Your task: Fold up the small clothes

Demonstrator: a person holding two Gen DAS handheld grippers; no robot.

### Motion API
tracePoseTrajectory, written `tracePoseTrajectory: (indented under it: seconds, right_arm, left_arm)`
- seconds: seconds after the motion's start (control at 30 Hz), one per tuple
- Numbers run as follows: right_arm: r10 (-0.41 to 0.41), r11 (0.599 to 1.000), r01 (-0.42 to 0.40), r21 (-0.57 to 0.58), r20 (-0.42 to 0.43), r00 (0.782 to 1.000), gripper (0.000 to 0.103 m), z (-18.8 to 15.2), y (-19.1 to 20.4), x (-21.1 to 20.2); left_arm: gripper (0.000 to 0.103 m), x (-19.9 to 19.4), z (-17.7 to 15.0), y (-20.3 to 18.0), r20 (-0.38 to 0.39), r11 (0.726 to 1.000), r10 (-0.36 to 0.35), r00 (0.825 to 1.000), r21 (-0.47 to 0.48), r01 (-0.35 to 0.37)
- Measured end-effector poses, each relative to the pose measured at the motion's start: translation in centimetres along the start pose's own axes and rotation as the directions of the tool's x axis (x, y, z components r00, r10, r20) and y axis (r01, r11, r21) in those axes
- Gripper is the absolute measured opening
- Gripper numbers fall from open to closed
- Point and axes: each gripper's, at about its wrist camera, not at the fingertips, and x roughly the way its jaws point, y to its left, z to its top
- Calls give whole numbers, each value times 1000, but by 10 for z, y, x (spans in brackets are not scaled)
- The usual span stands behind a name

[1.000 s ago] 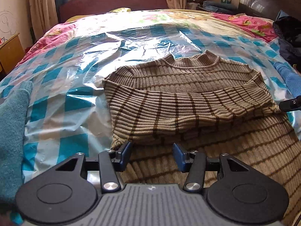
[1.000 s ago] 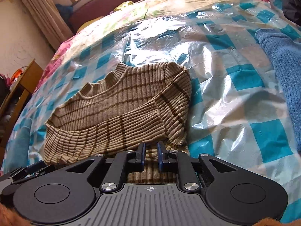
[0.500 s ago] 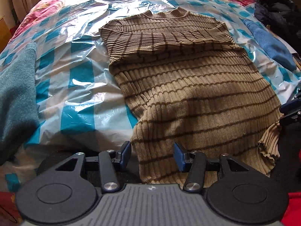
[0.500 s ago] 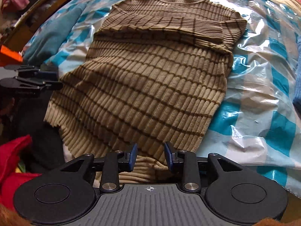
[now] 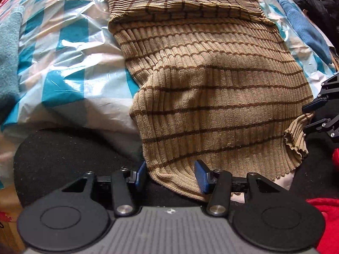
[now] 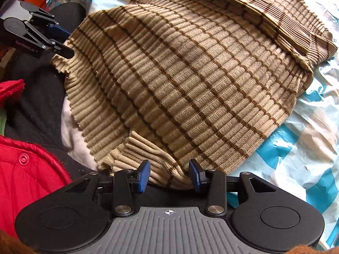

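Observation:
A tan ribbed sweater with brown stripes (image 5: 211, 80) lies on the plastic-covered checked bed, sleeves folded across its chest, hem hanging over the near bed edge. My left gripper (image 5: 170, 175) is open, with the sweater's left hem corner lying between its blue pads. My right gripper (image 6: 169, 174) is open, with the right hem corner bunched between its pads. Each gripper also shows in the other view: the right one (image 5: 317, 114) at the hem's right corner, the left one (image 6: 57, 40) at its left corner.
Clear plastic sheet over a blue-checked cover (image 5: 63, 53). A teal towel (image 5: 8, 48) lies at the left, a blue cloth (image 5: 305, 25) at the right. Dark clothing (image 5: 63, 154) and a red jacket (image 6: 25, 169) lie at the near bed edge.
Both grippers pulled back from the folded sleeves to the sweater's hem at the near bed edge. The right gripper opened wider. The hem corners now lie between the pads.

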Motion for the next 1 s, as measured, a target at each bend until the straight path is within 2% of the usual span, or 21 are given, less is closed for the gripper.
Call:
tracePoseTrajectory:
  seconds: [0.1, 0.17, 0.23, 0.27, 0.3, 0.4, 0.47, 0.53, 0.6, 0.67, 0.77, 0.87, 0.93, 0.97, 1.0]
  right_arm:
    - [7, 999, -8, -31, -43, 999, 40, 1, 0, 8]
    - [22, 998, -25, -58, -66, 998, 39, 3, 4, 12]
    - [14, 996, -20, -82, -72, 997, 26, 5, 8, 14]
    - [8, 996, -14, -86, -71, 997, 16, 6, 9, 14]
    - [6, 997, -11, -78, -64, 998, 11, 6, 8, 13]
    - [9, 1000, -9, -11, 4, 1000, 4, 7, 0, 1]
    - [1, 999, -4, 51, 73, 997, 3, 9, -10, -15]
    - [2, 990, -26, 135, 175, 985, 3, 11, -25, -38]
    - [-14, 979, -42, 201, 271, 962, 2, 13, -37, -57]
    - [-58, 961, -50, 272, 372, 926, 2, 17, -52, -77]
    - [-137, 926, -62, 372, 485, 863, 2, 24, -76, -99]
    - [-224, 875, -91, 475, 564, 794, 2, 31, -110, -112]
    - [-274, 840, -114, 530, 597, 754, 2, 35, -131, -117]
    - [-307, 815, -132, 565, 613, 728, 2, 38, -146, -117]
    - [-329, 797, -141, 588, 618, 714, 2, 41, -156, -116]
  left_arm:
    - [48, 3, 0, 1, -14, 1000, -30, 999, -6, 30]
    - [27, 5, -1, 3, -30, 1000, -30, 999, -3, 30]
    - [18, 7, -2, 6, -41, 999, -39, 998, -12, 39]
    - [15, 6, -2, 9, -36, 998, -50, 998, -24, 49]
    - [14, 5, -3, 11, -28, 997, -63, 998, -36, 62]
    - [12, -3, -3, 21, 15, 990, -109, 994, -85, 110]
    - [12, -12, 1, 30, 72, 976, -154, 985, -143, 163]
    - [12, -21, 8, 41, 140, 962, -184, 973, -180, 207]
    - [12, -32, 21, 48, 203, 949, -200, 959, -205, 242]
    - [12, -43, 39, 54, 276, 933, -220, 936, -219, 284]
    - [12, -58, 71, 66, 392, 902, -261, 882, -228, 368]
    - [12, -68, 110, 70, 493, 889, -260, 830, -212, 405]
    - [12, -65, 133, 77, 539, 890, -234, 809, -216, 401]
    - [12, -59, 145, 80, 550, 890, -221, 805, -223, 397]
    - [12, -53, 154, 85, 559, 890, -198, 805, -241, 387]
